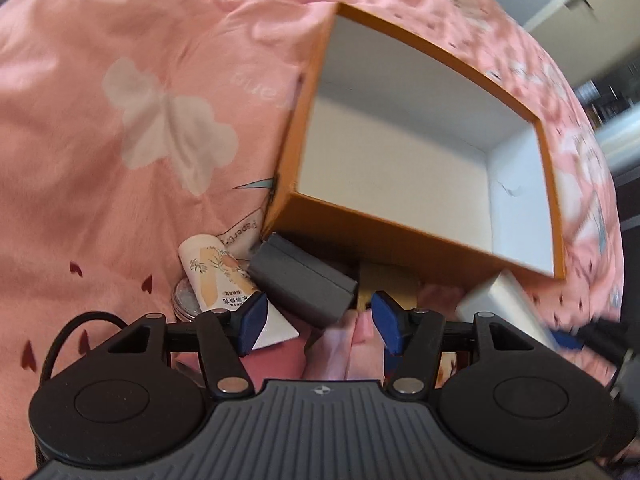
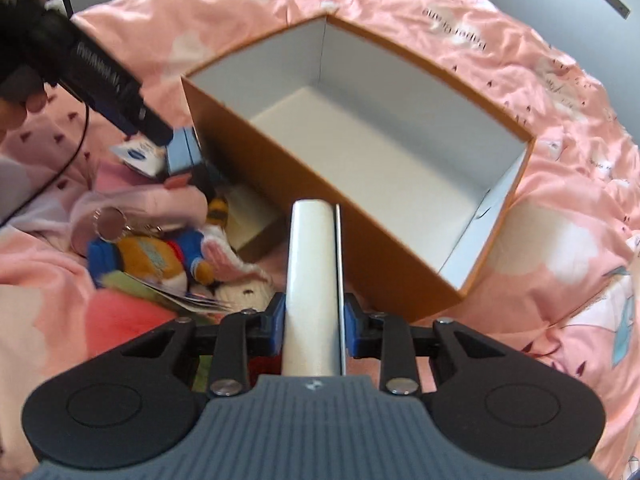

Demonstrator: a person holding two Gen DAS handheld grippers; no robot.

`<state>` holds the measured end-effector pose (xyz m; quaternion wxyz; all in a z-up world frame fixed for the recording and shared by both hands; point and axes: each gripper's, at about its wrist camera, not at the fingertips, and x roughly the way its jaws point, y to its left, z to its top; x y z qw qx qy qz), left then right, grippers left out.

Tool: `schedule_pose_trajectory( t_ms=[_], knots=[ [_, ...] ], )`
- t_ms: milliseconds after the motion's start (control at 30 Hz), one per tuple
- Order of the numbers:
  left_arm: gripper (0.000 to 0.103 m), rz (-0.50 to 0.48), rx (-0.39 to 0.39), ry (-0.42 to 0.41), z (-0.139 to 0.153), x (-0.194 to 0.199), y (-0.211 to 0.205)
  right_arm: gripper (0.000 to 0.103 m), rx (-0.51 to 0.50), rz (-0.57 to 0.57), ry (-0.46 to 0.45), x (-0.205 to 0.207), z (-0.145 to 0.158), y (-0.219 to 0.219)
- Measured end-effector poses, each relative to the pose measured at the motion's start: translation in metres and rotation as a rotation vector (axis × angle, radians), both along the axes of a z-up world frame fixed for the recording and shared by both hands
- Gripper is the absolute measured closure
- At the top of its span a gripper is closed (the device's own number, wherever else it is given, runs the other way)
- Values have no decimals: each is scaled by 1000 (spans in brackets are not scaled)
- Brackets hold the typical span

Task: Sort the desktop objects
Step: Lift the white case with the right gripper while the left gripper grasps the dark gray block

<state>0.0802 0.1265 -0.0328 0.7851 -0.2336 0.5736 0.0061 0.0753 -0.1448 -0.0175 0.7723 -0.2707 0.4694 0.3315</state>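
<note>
Desktop objects lie in a loose pile on the pink bedsheet (image 2: 460, 20), just beside the near wall of the orange box (image 2: 328, 200), which stands open-topped with a bare white interior. In the right wrist view the box sits at 12 o'clock from the right gripper (image 2: 314, 322), and the pile sits at 9 o'clock. The right gripper's 2 blue pads are clamped on a white flat case (image 2: 310, 280), held edge-up so that it runs forward between the jaws toward the box wall. In the left wrist view the left gripper (image 1: 316, 322) stands with its jaws spread wide and nothing between the pads; a gray case (image 1: 304, 280) lies just ahead at 12 o'clock, a printed cream tube (image 1: 216, 272) at 10 o'clock, and the white flat case shows blurred at 3 o'clock. A plush toy (image 2: 160, 260) and other small items lie tangled at 9 o'clock in the right view. Judged procedure for the step in hand: carry the white flat case clear over the near rim before lowering, keep it edge-aligned with the box wall, and release only once it is inside the cavity. Keep grip pressure constant; the case is smooth and may slip. Centre the left jaws across the gray case's short side before closing.
</note>
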Motion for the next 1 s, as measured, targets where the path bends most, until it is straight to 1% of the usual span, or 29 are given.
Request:
schedule_pose_trajectory(
  t_ms=[100,200,267,367,533,667,767,900,967,1000],
  knots=[
    [35,79,-38,28,-10,4,3,72,13,-47,61,16,-17,-3],
    [35,150,-61,65,-20,8,4,70,41,-74,133,29,-19,-9],
    [35,185,-63,89,-27,11,4,68,55,-82,188,34,-20,-13],
    [35,223,-55,112,-34,15,4,68,45,-79,248,41,-20,-15],
    [35,220,-14,136,-37,25,-1,68,3,-68,365,66,-16,-9],
    [35,202,6,144,-39,29,-5,68,-38,-75,417,84,-18,1],
    [35,210,8,152,-41,32,-8,68,-73,-72,462,84,-24,8],
    [35,194,16,169,-46,38,-10,68,-132,-64,476,78,-37,12],
    [36,197,8,187,-51,40,-9,70,-128,-69,473,76,-40,12],
    [38,203,1,192,-54,39,-7,71,-120,-70,473,74,-39,12]
  ],
)
